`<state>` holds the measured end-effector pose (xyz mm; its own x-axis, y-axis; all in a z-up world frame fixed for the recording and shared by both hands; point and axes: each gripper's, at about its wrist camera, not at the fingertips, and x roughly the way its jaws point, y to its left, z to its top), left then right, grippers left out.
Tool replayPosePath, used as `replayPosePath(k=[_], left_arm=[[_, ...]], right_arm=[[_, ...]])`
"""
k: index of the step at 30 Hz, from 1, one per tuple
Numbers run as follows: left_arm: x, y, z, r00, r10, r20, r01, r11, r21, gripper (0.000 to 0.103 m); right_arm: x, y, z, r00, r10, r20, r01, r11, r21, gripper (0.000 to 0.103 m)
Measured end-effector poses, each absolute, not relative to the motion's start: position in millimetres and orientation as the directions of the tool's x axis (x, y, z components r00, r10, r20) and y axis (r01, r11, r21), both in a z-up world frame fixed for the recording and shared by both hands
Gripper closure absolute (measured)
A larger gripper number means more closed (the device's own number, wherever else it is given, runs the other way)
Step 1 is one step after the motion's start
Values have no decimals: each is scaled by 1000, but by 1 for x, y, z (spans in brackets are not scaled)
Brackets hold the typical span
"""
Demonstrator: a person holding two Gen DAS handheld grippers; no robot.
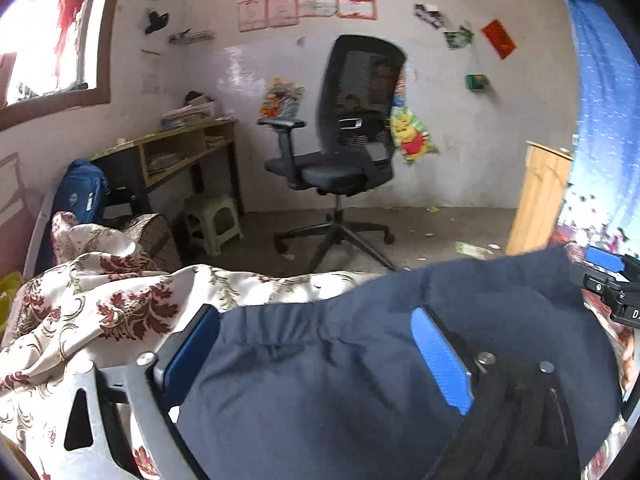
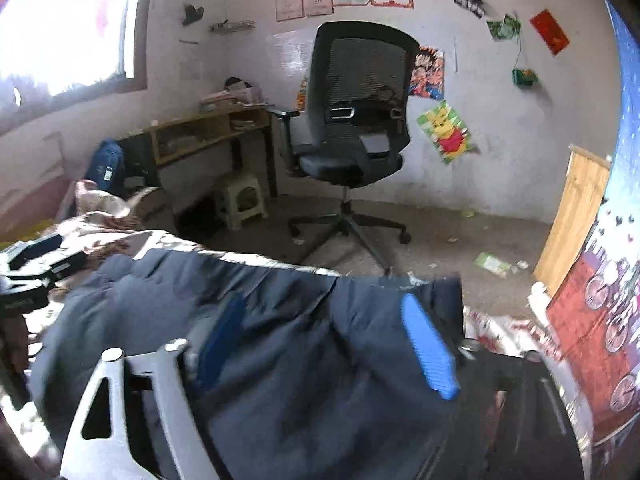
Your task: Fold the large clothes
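A large navy garment (image 1: pixel 320 392) lies spread over a bed covered in a cream and red floral cloth (image 1: pixel 100 300). My left gripper (image 1: pixel 316 320) stands open; the garment's gathered edge lies between its blue pads (image 1: pixel 440 360), which stand wide apart. In the right wrist view the same navy garment (image 2: pixel 280 360) reaches the bed's far edge. My right gripper (image 2: pixel 322 304) is open too, low over the fabric, with its fingers (image 2: pixel 428 352) straddling it. Each gripper shows in the other's view: the right gripper (image 1: pixel 608 284) at the right edge, the left gripper (image 2: pixel 28 268) at the left.
Beyond the bed stand a black office chair (image 1: pixel 344 152), a wooden desk (image 1: pixel 180 152), a pale plastic stool (image 1: pixel 214 220) and a blue backpack (image 1: pixel 80 192). A wooden board (image 2: pixel 576 216) leans at the right. Scraps of litter lie on the floor (image 2: pixel 492 264).
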<state>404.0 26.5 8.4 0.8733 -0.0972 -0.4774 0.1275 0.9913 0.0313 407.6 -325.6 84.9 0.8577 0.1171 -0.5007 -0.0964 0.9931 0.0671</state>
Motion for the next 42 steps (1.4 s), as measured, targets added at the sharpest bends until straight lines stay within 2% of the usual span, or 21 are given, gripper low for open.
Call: replayPosePath(k=[7, 13, 18, 32, 42], left_arm=[[371, 10, -7, 837, -154, -526, 235, 968, 90, 0], [366, 5, -38, 794, -111, -598, 240, 961, 141, 0], [379, 15, -47, 782, -123, -610, 231, 968, 101, 0], [457, 21, -65, 732, -94, -675, 146, 989, 21, 0], [489, 29, -86, 658, -174, -732, 153, 984, -96, 0]], right_arm=[[370, -332, 59, 795, 200, -572, -141, 979, 146, 12], [374, -321, 11, 706, 230, -670, -167, 973, 157, 12], [392, -320, -5, 708, 233, -667, -157, 972, 174, 7], [498, -332, -4, 691, 159, -705, -82, 987, 141, 6], [523, -335, -35, 659, 188, -728, -59, 978, 199, 1]])
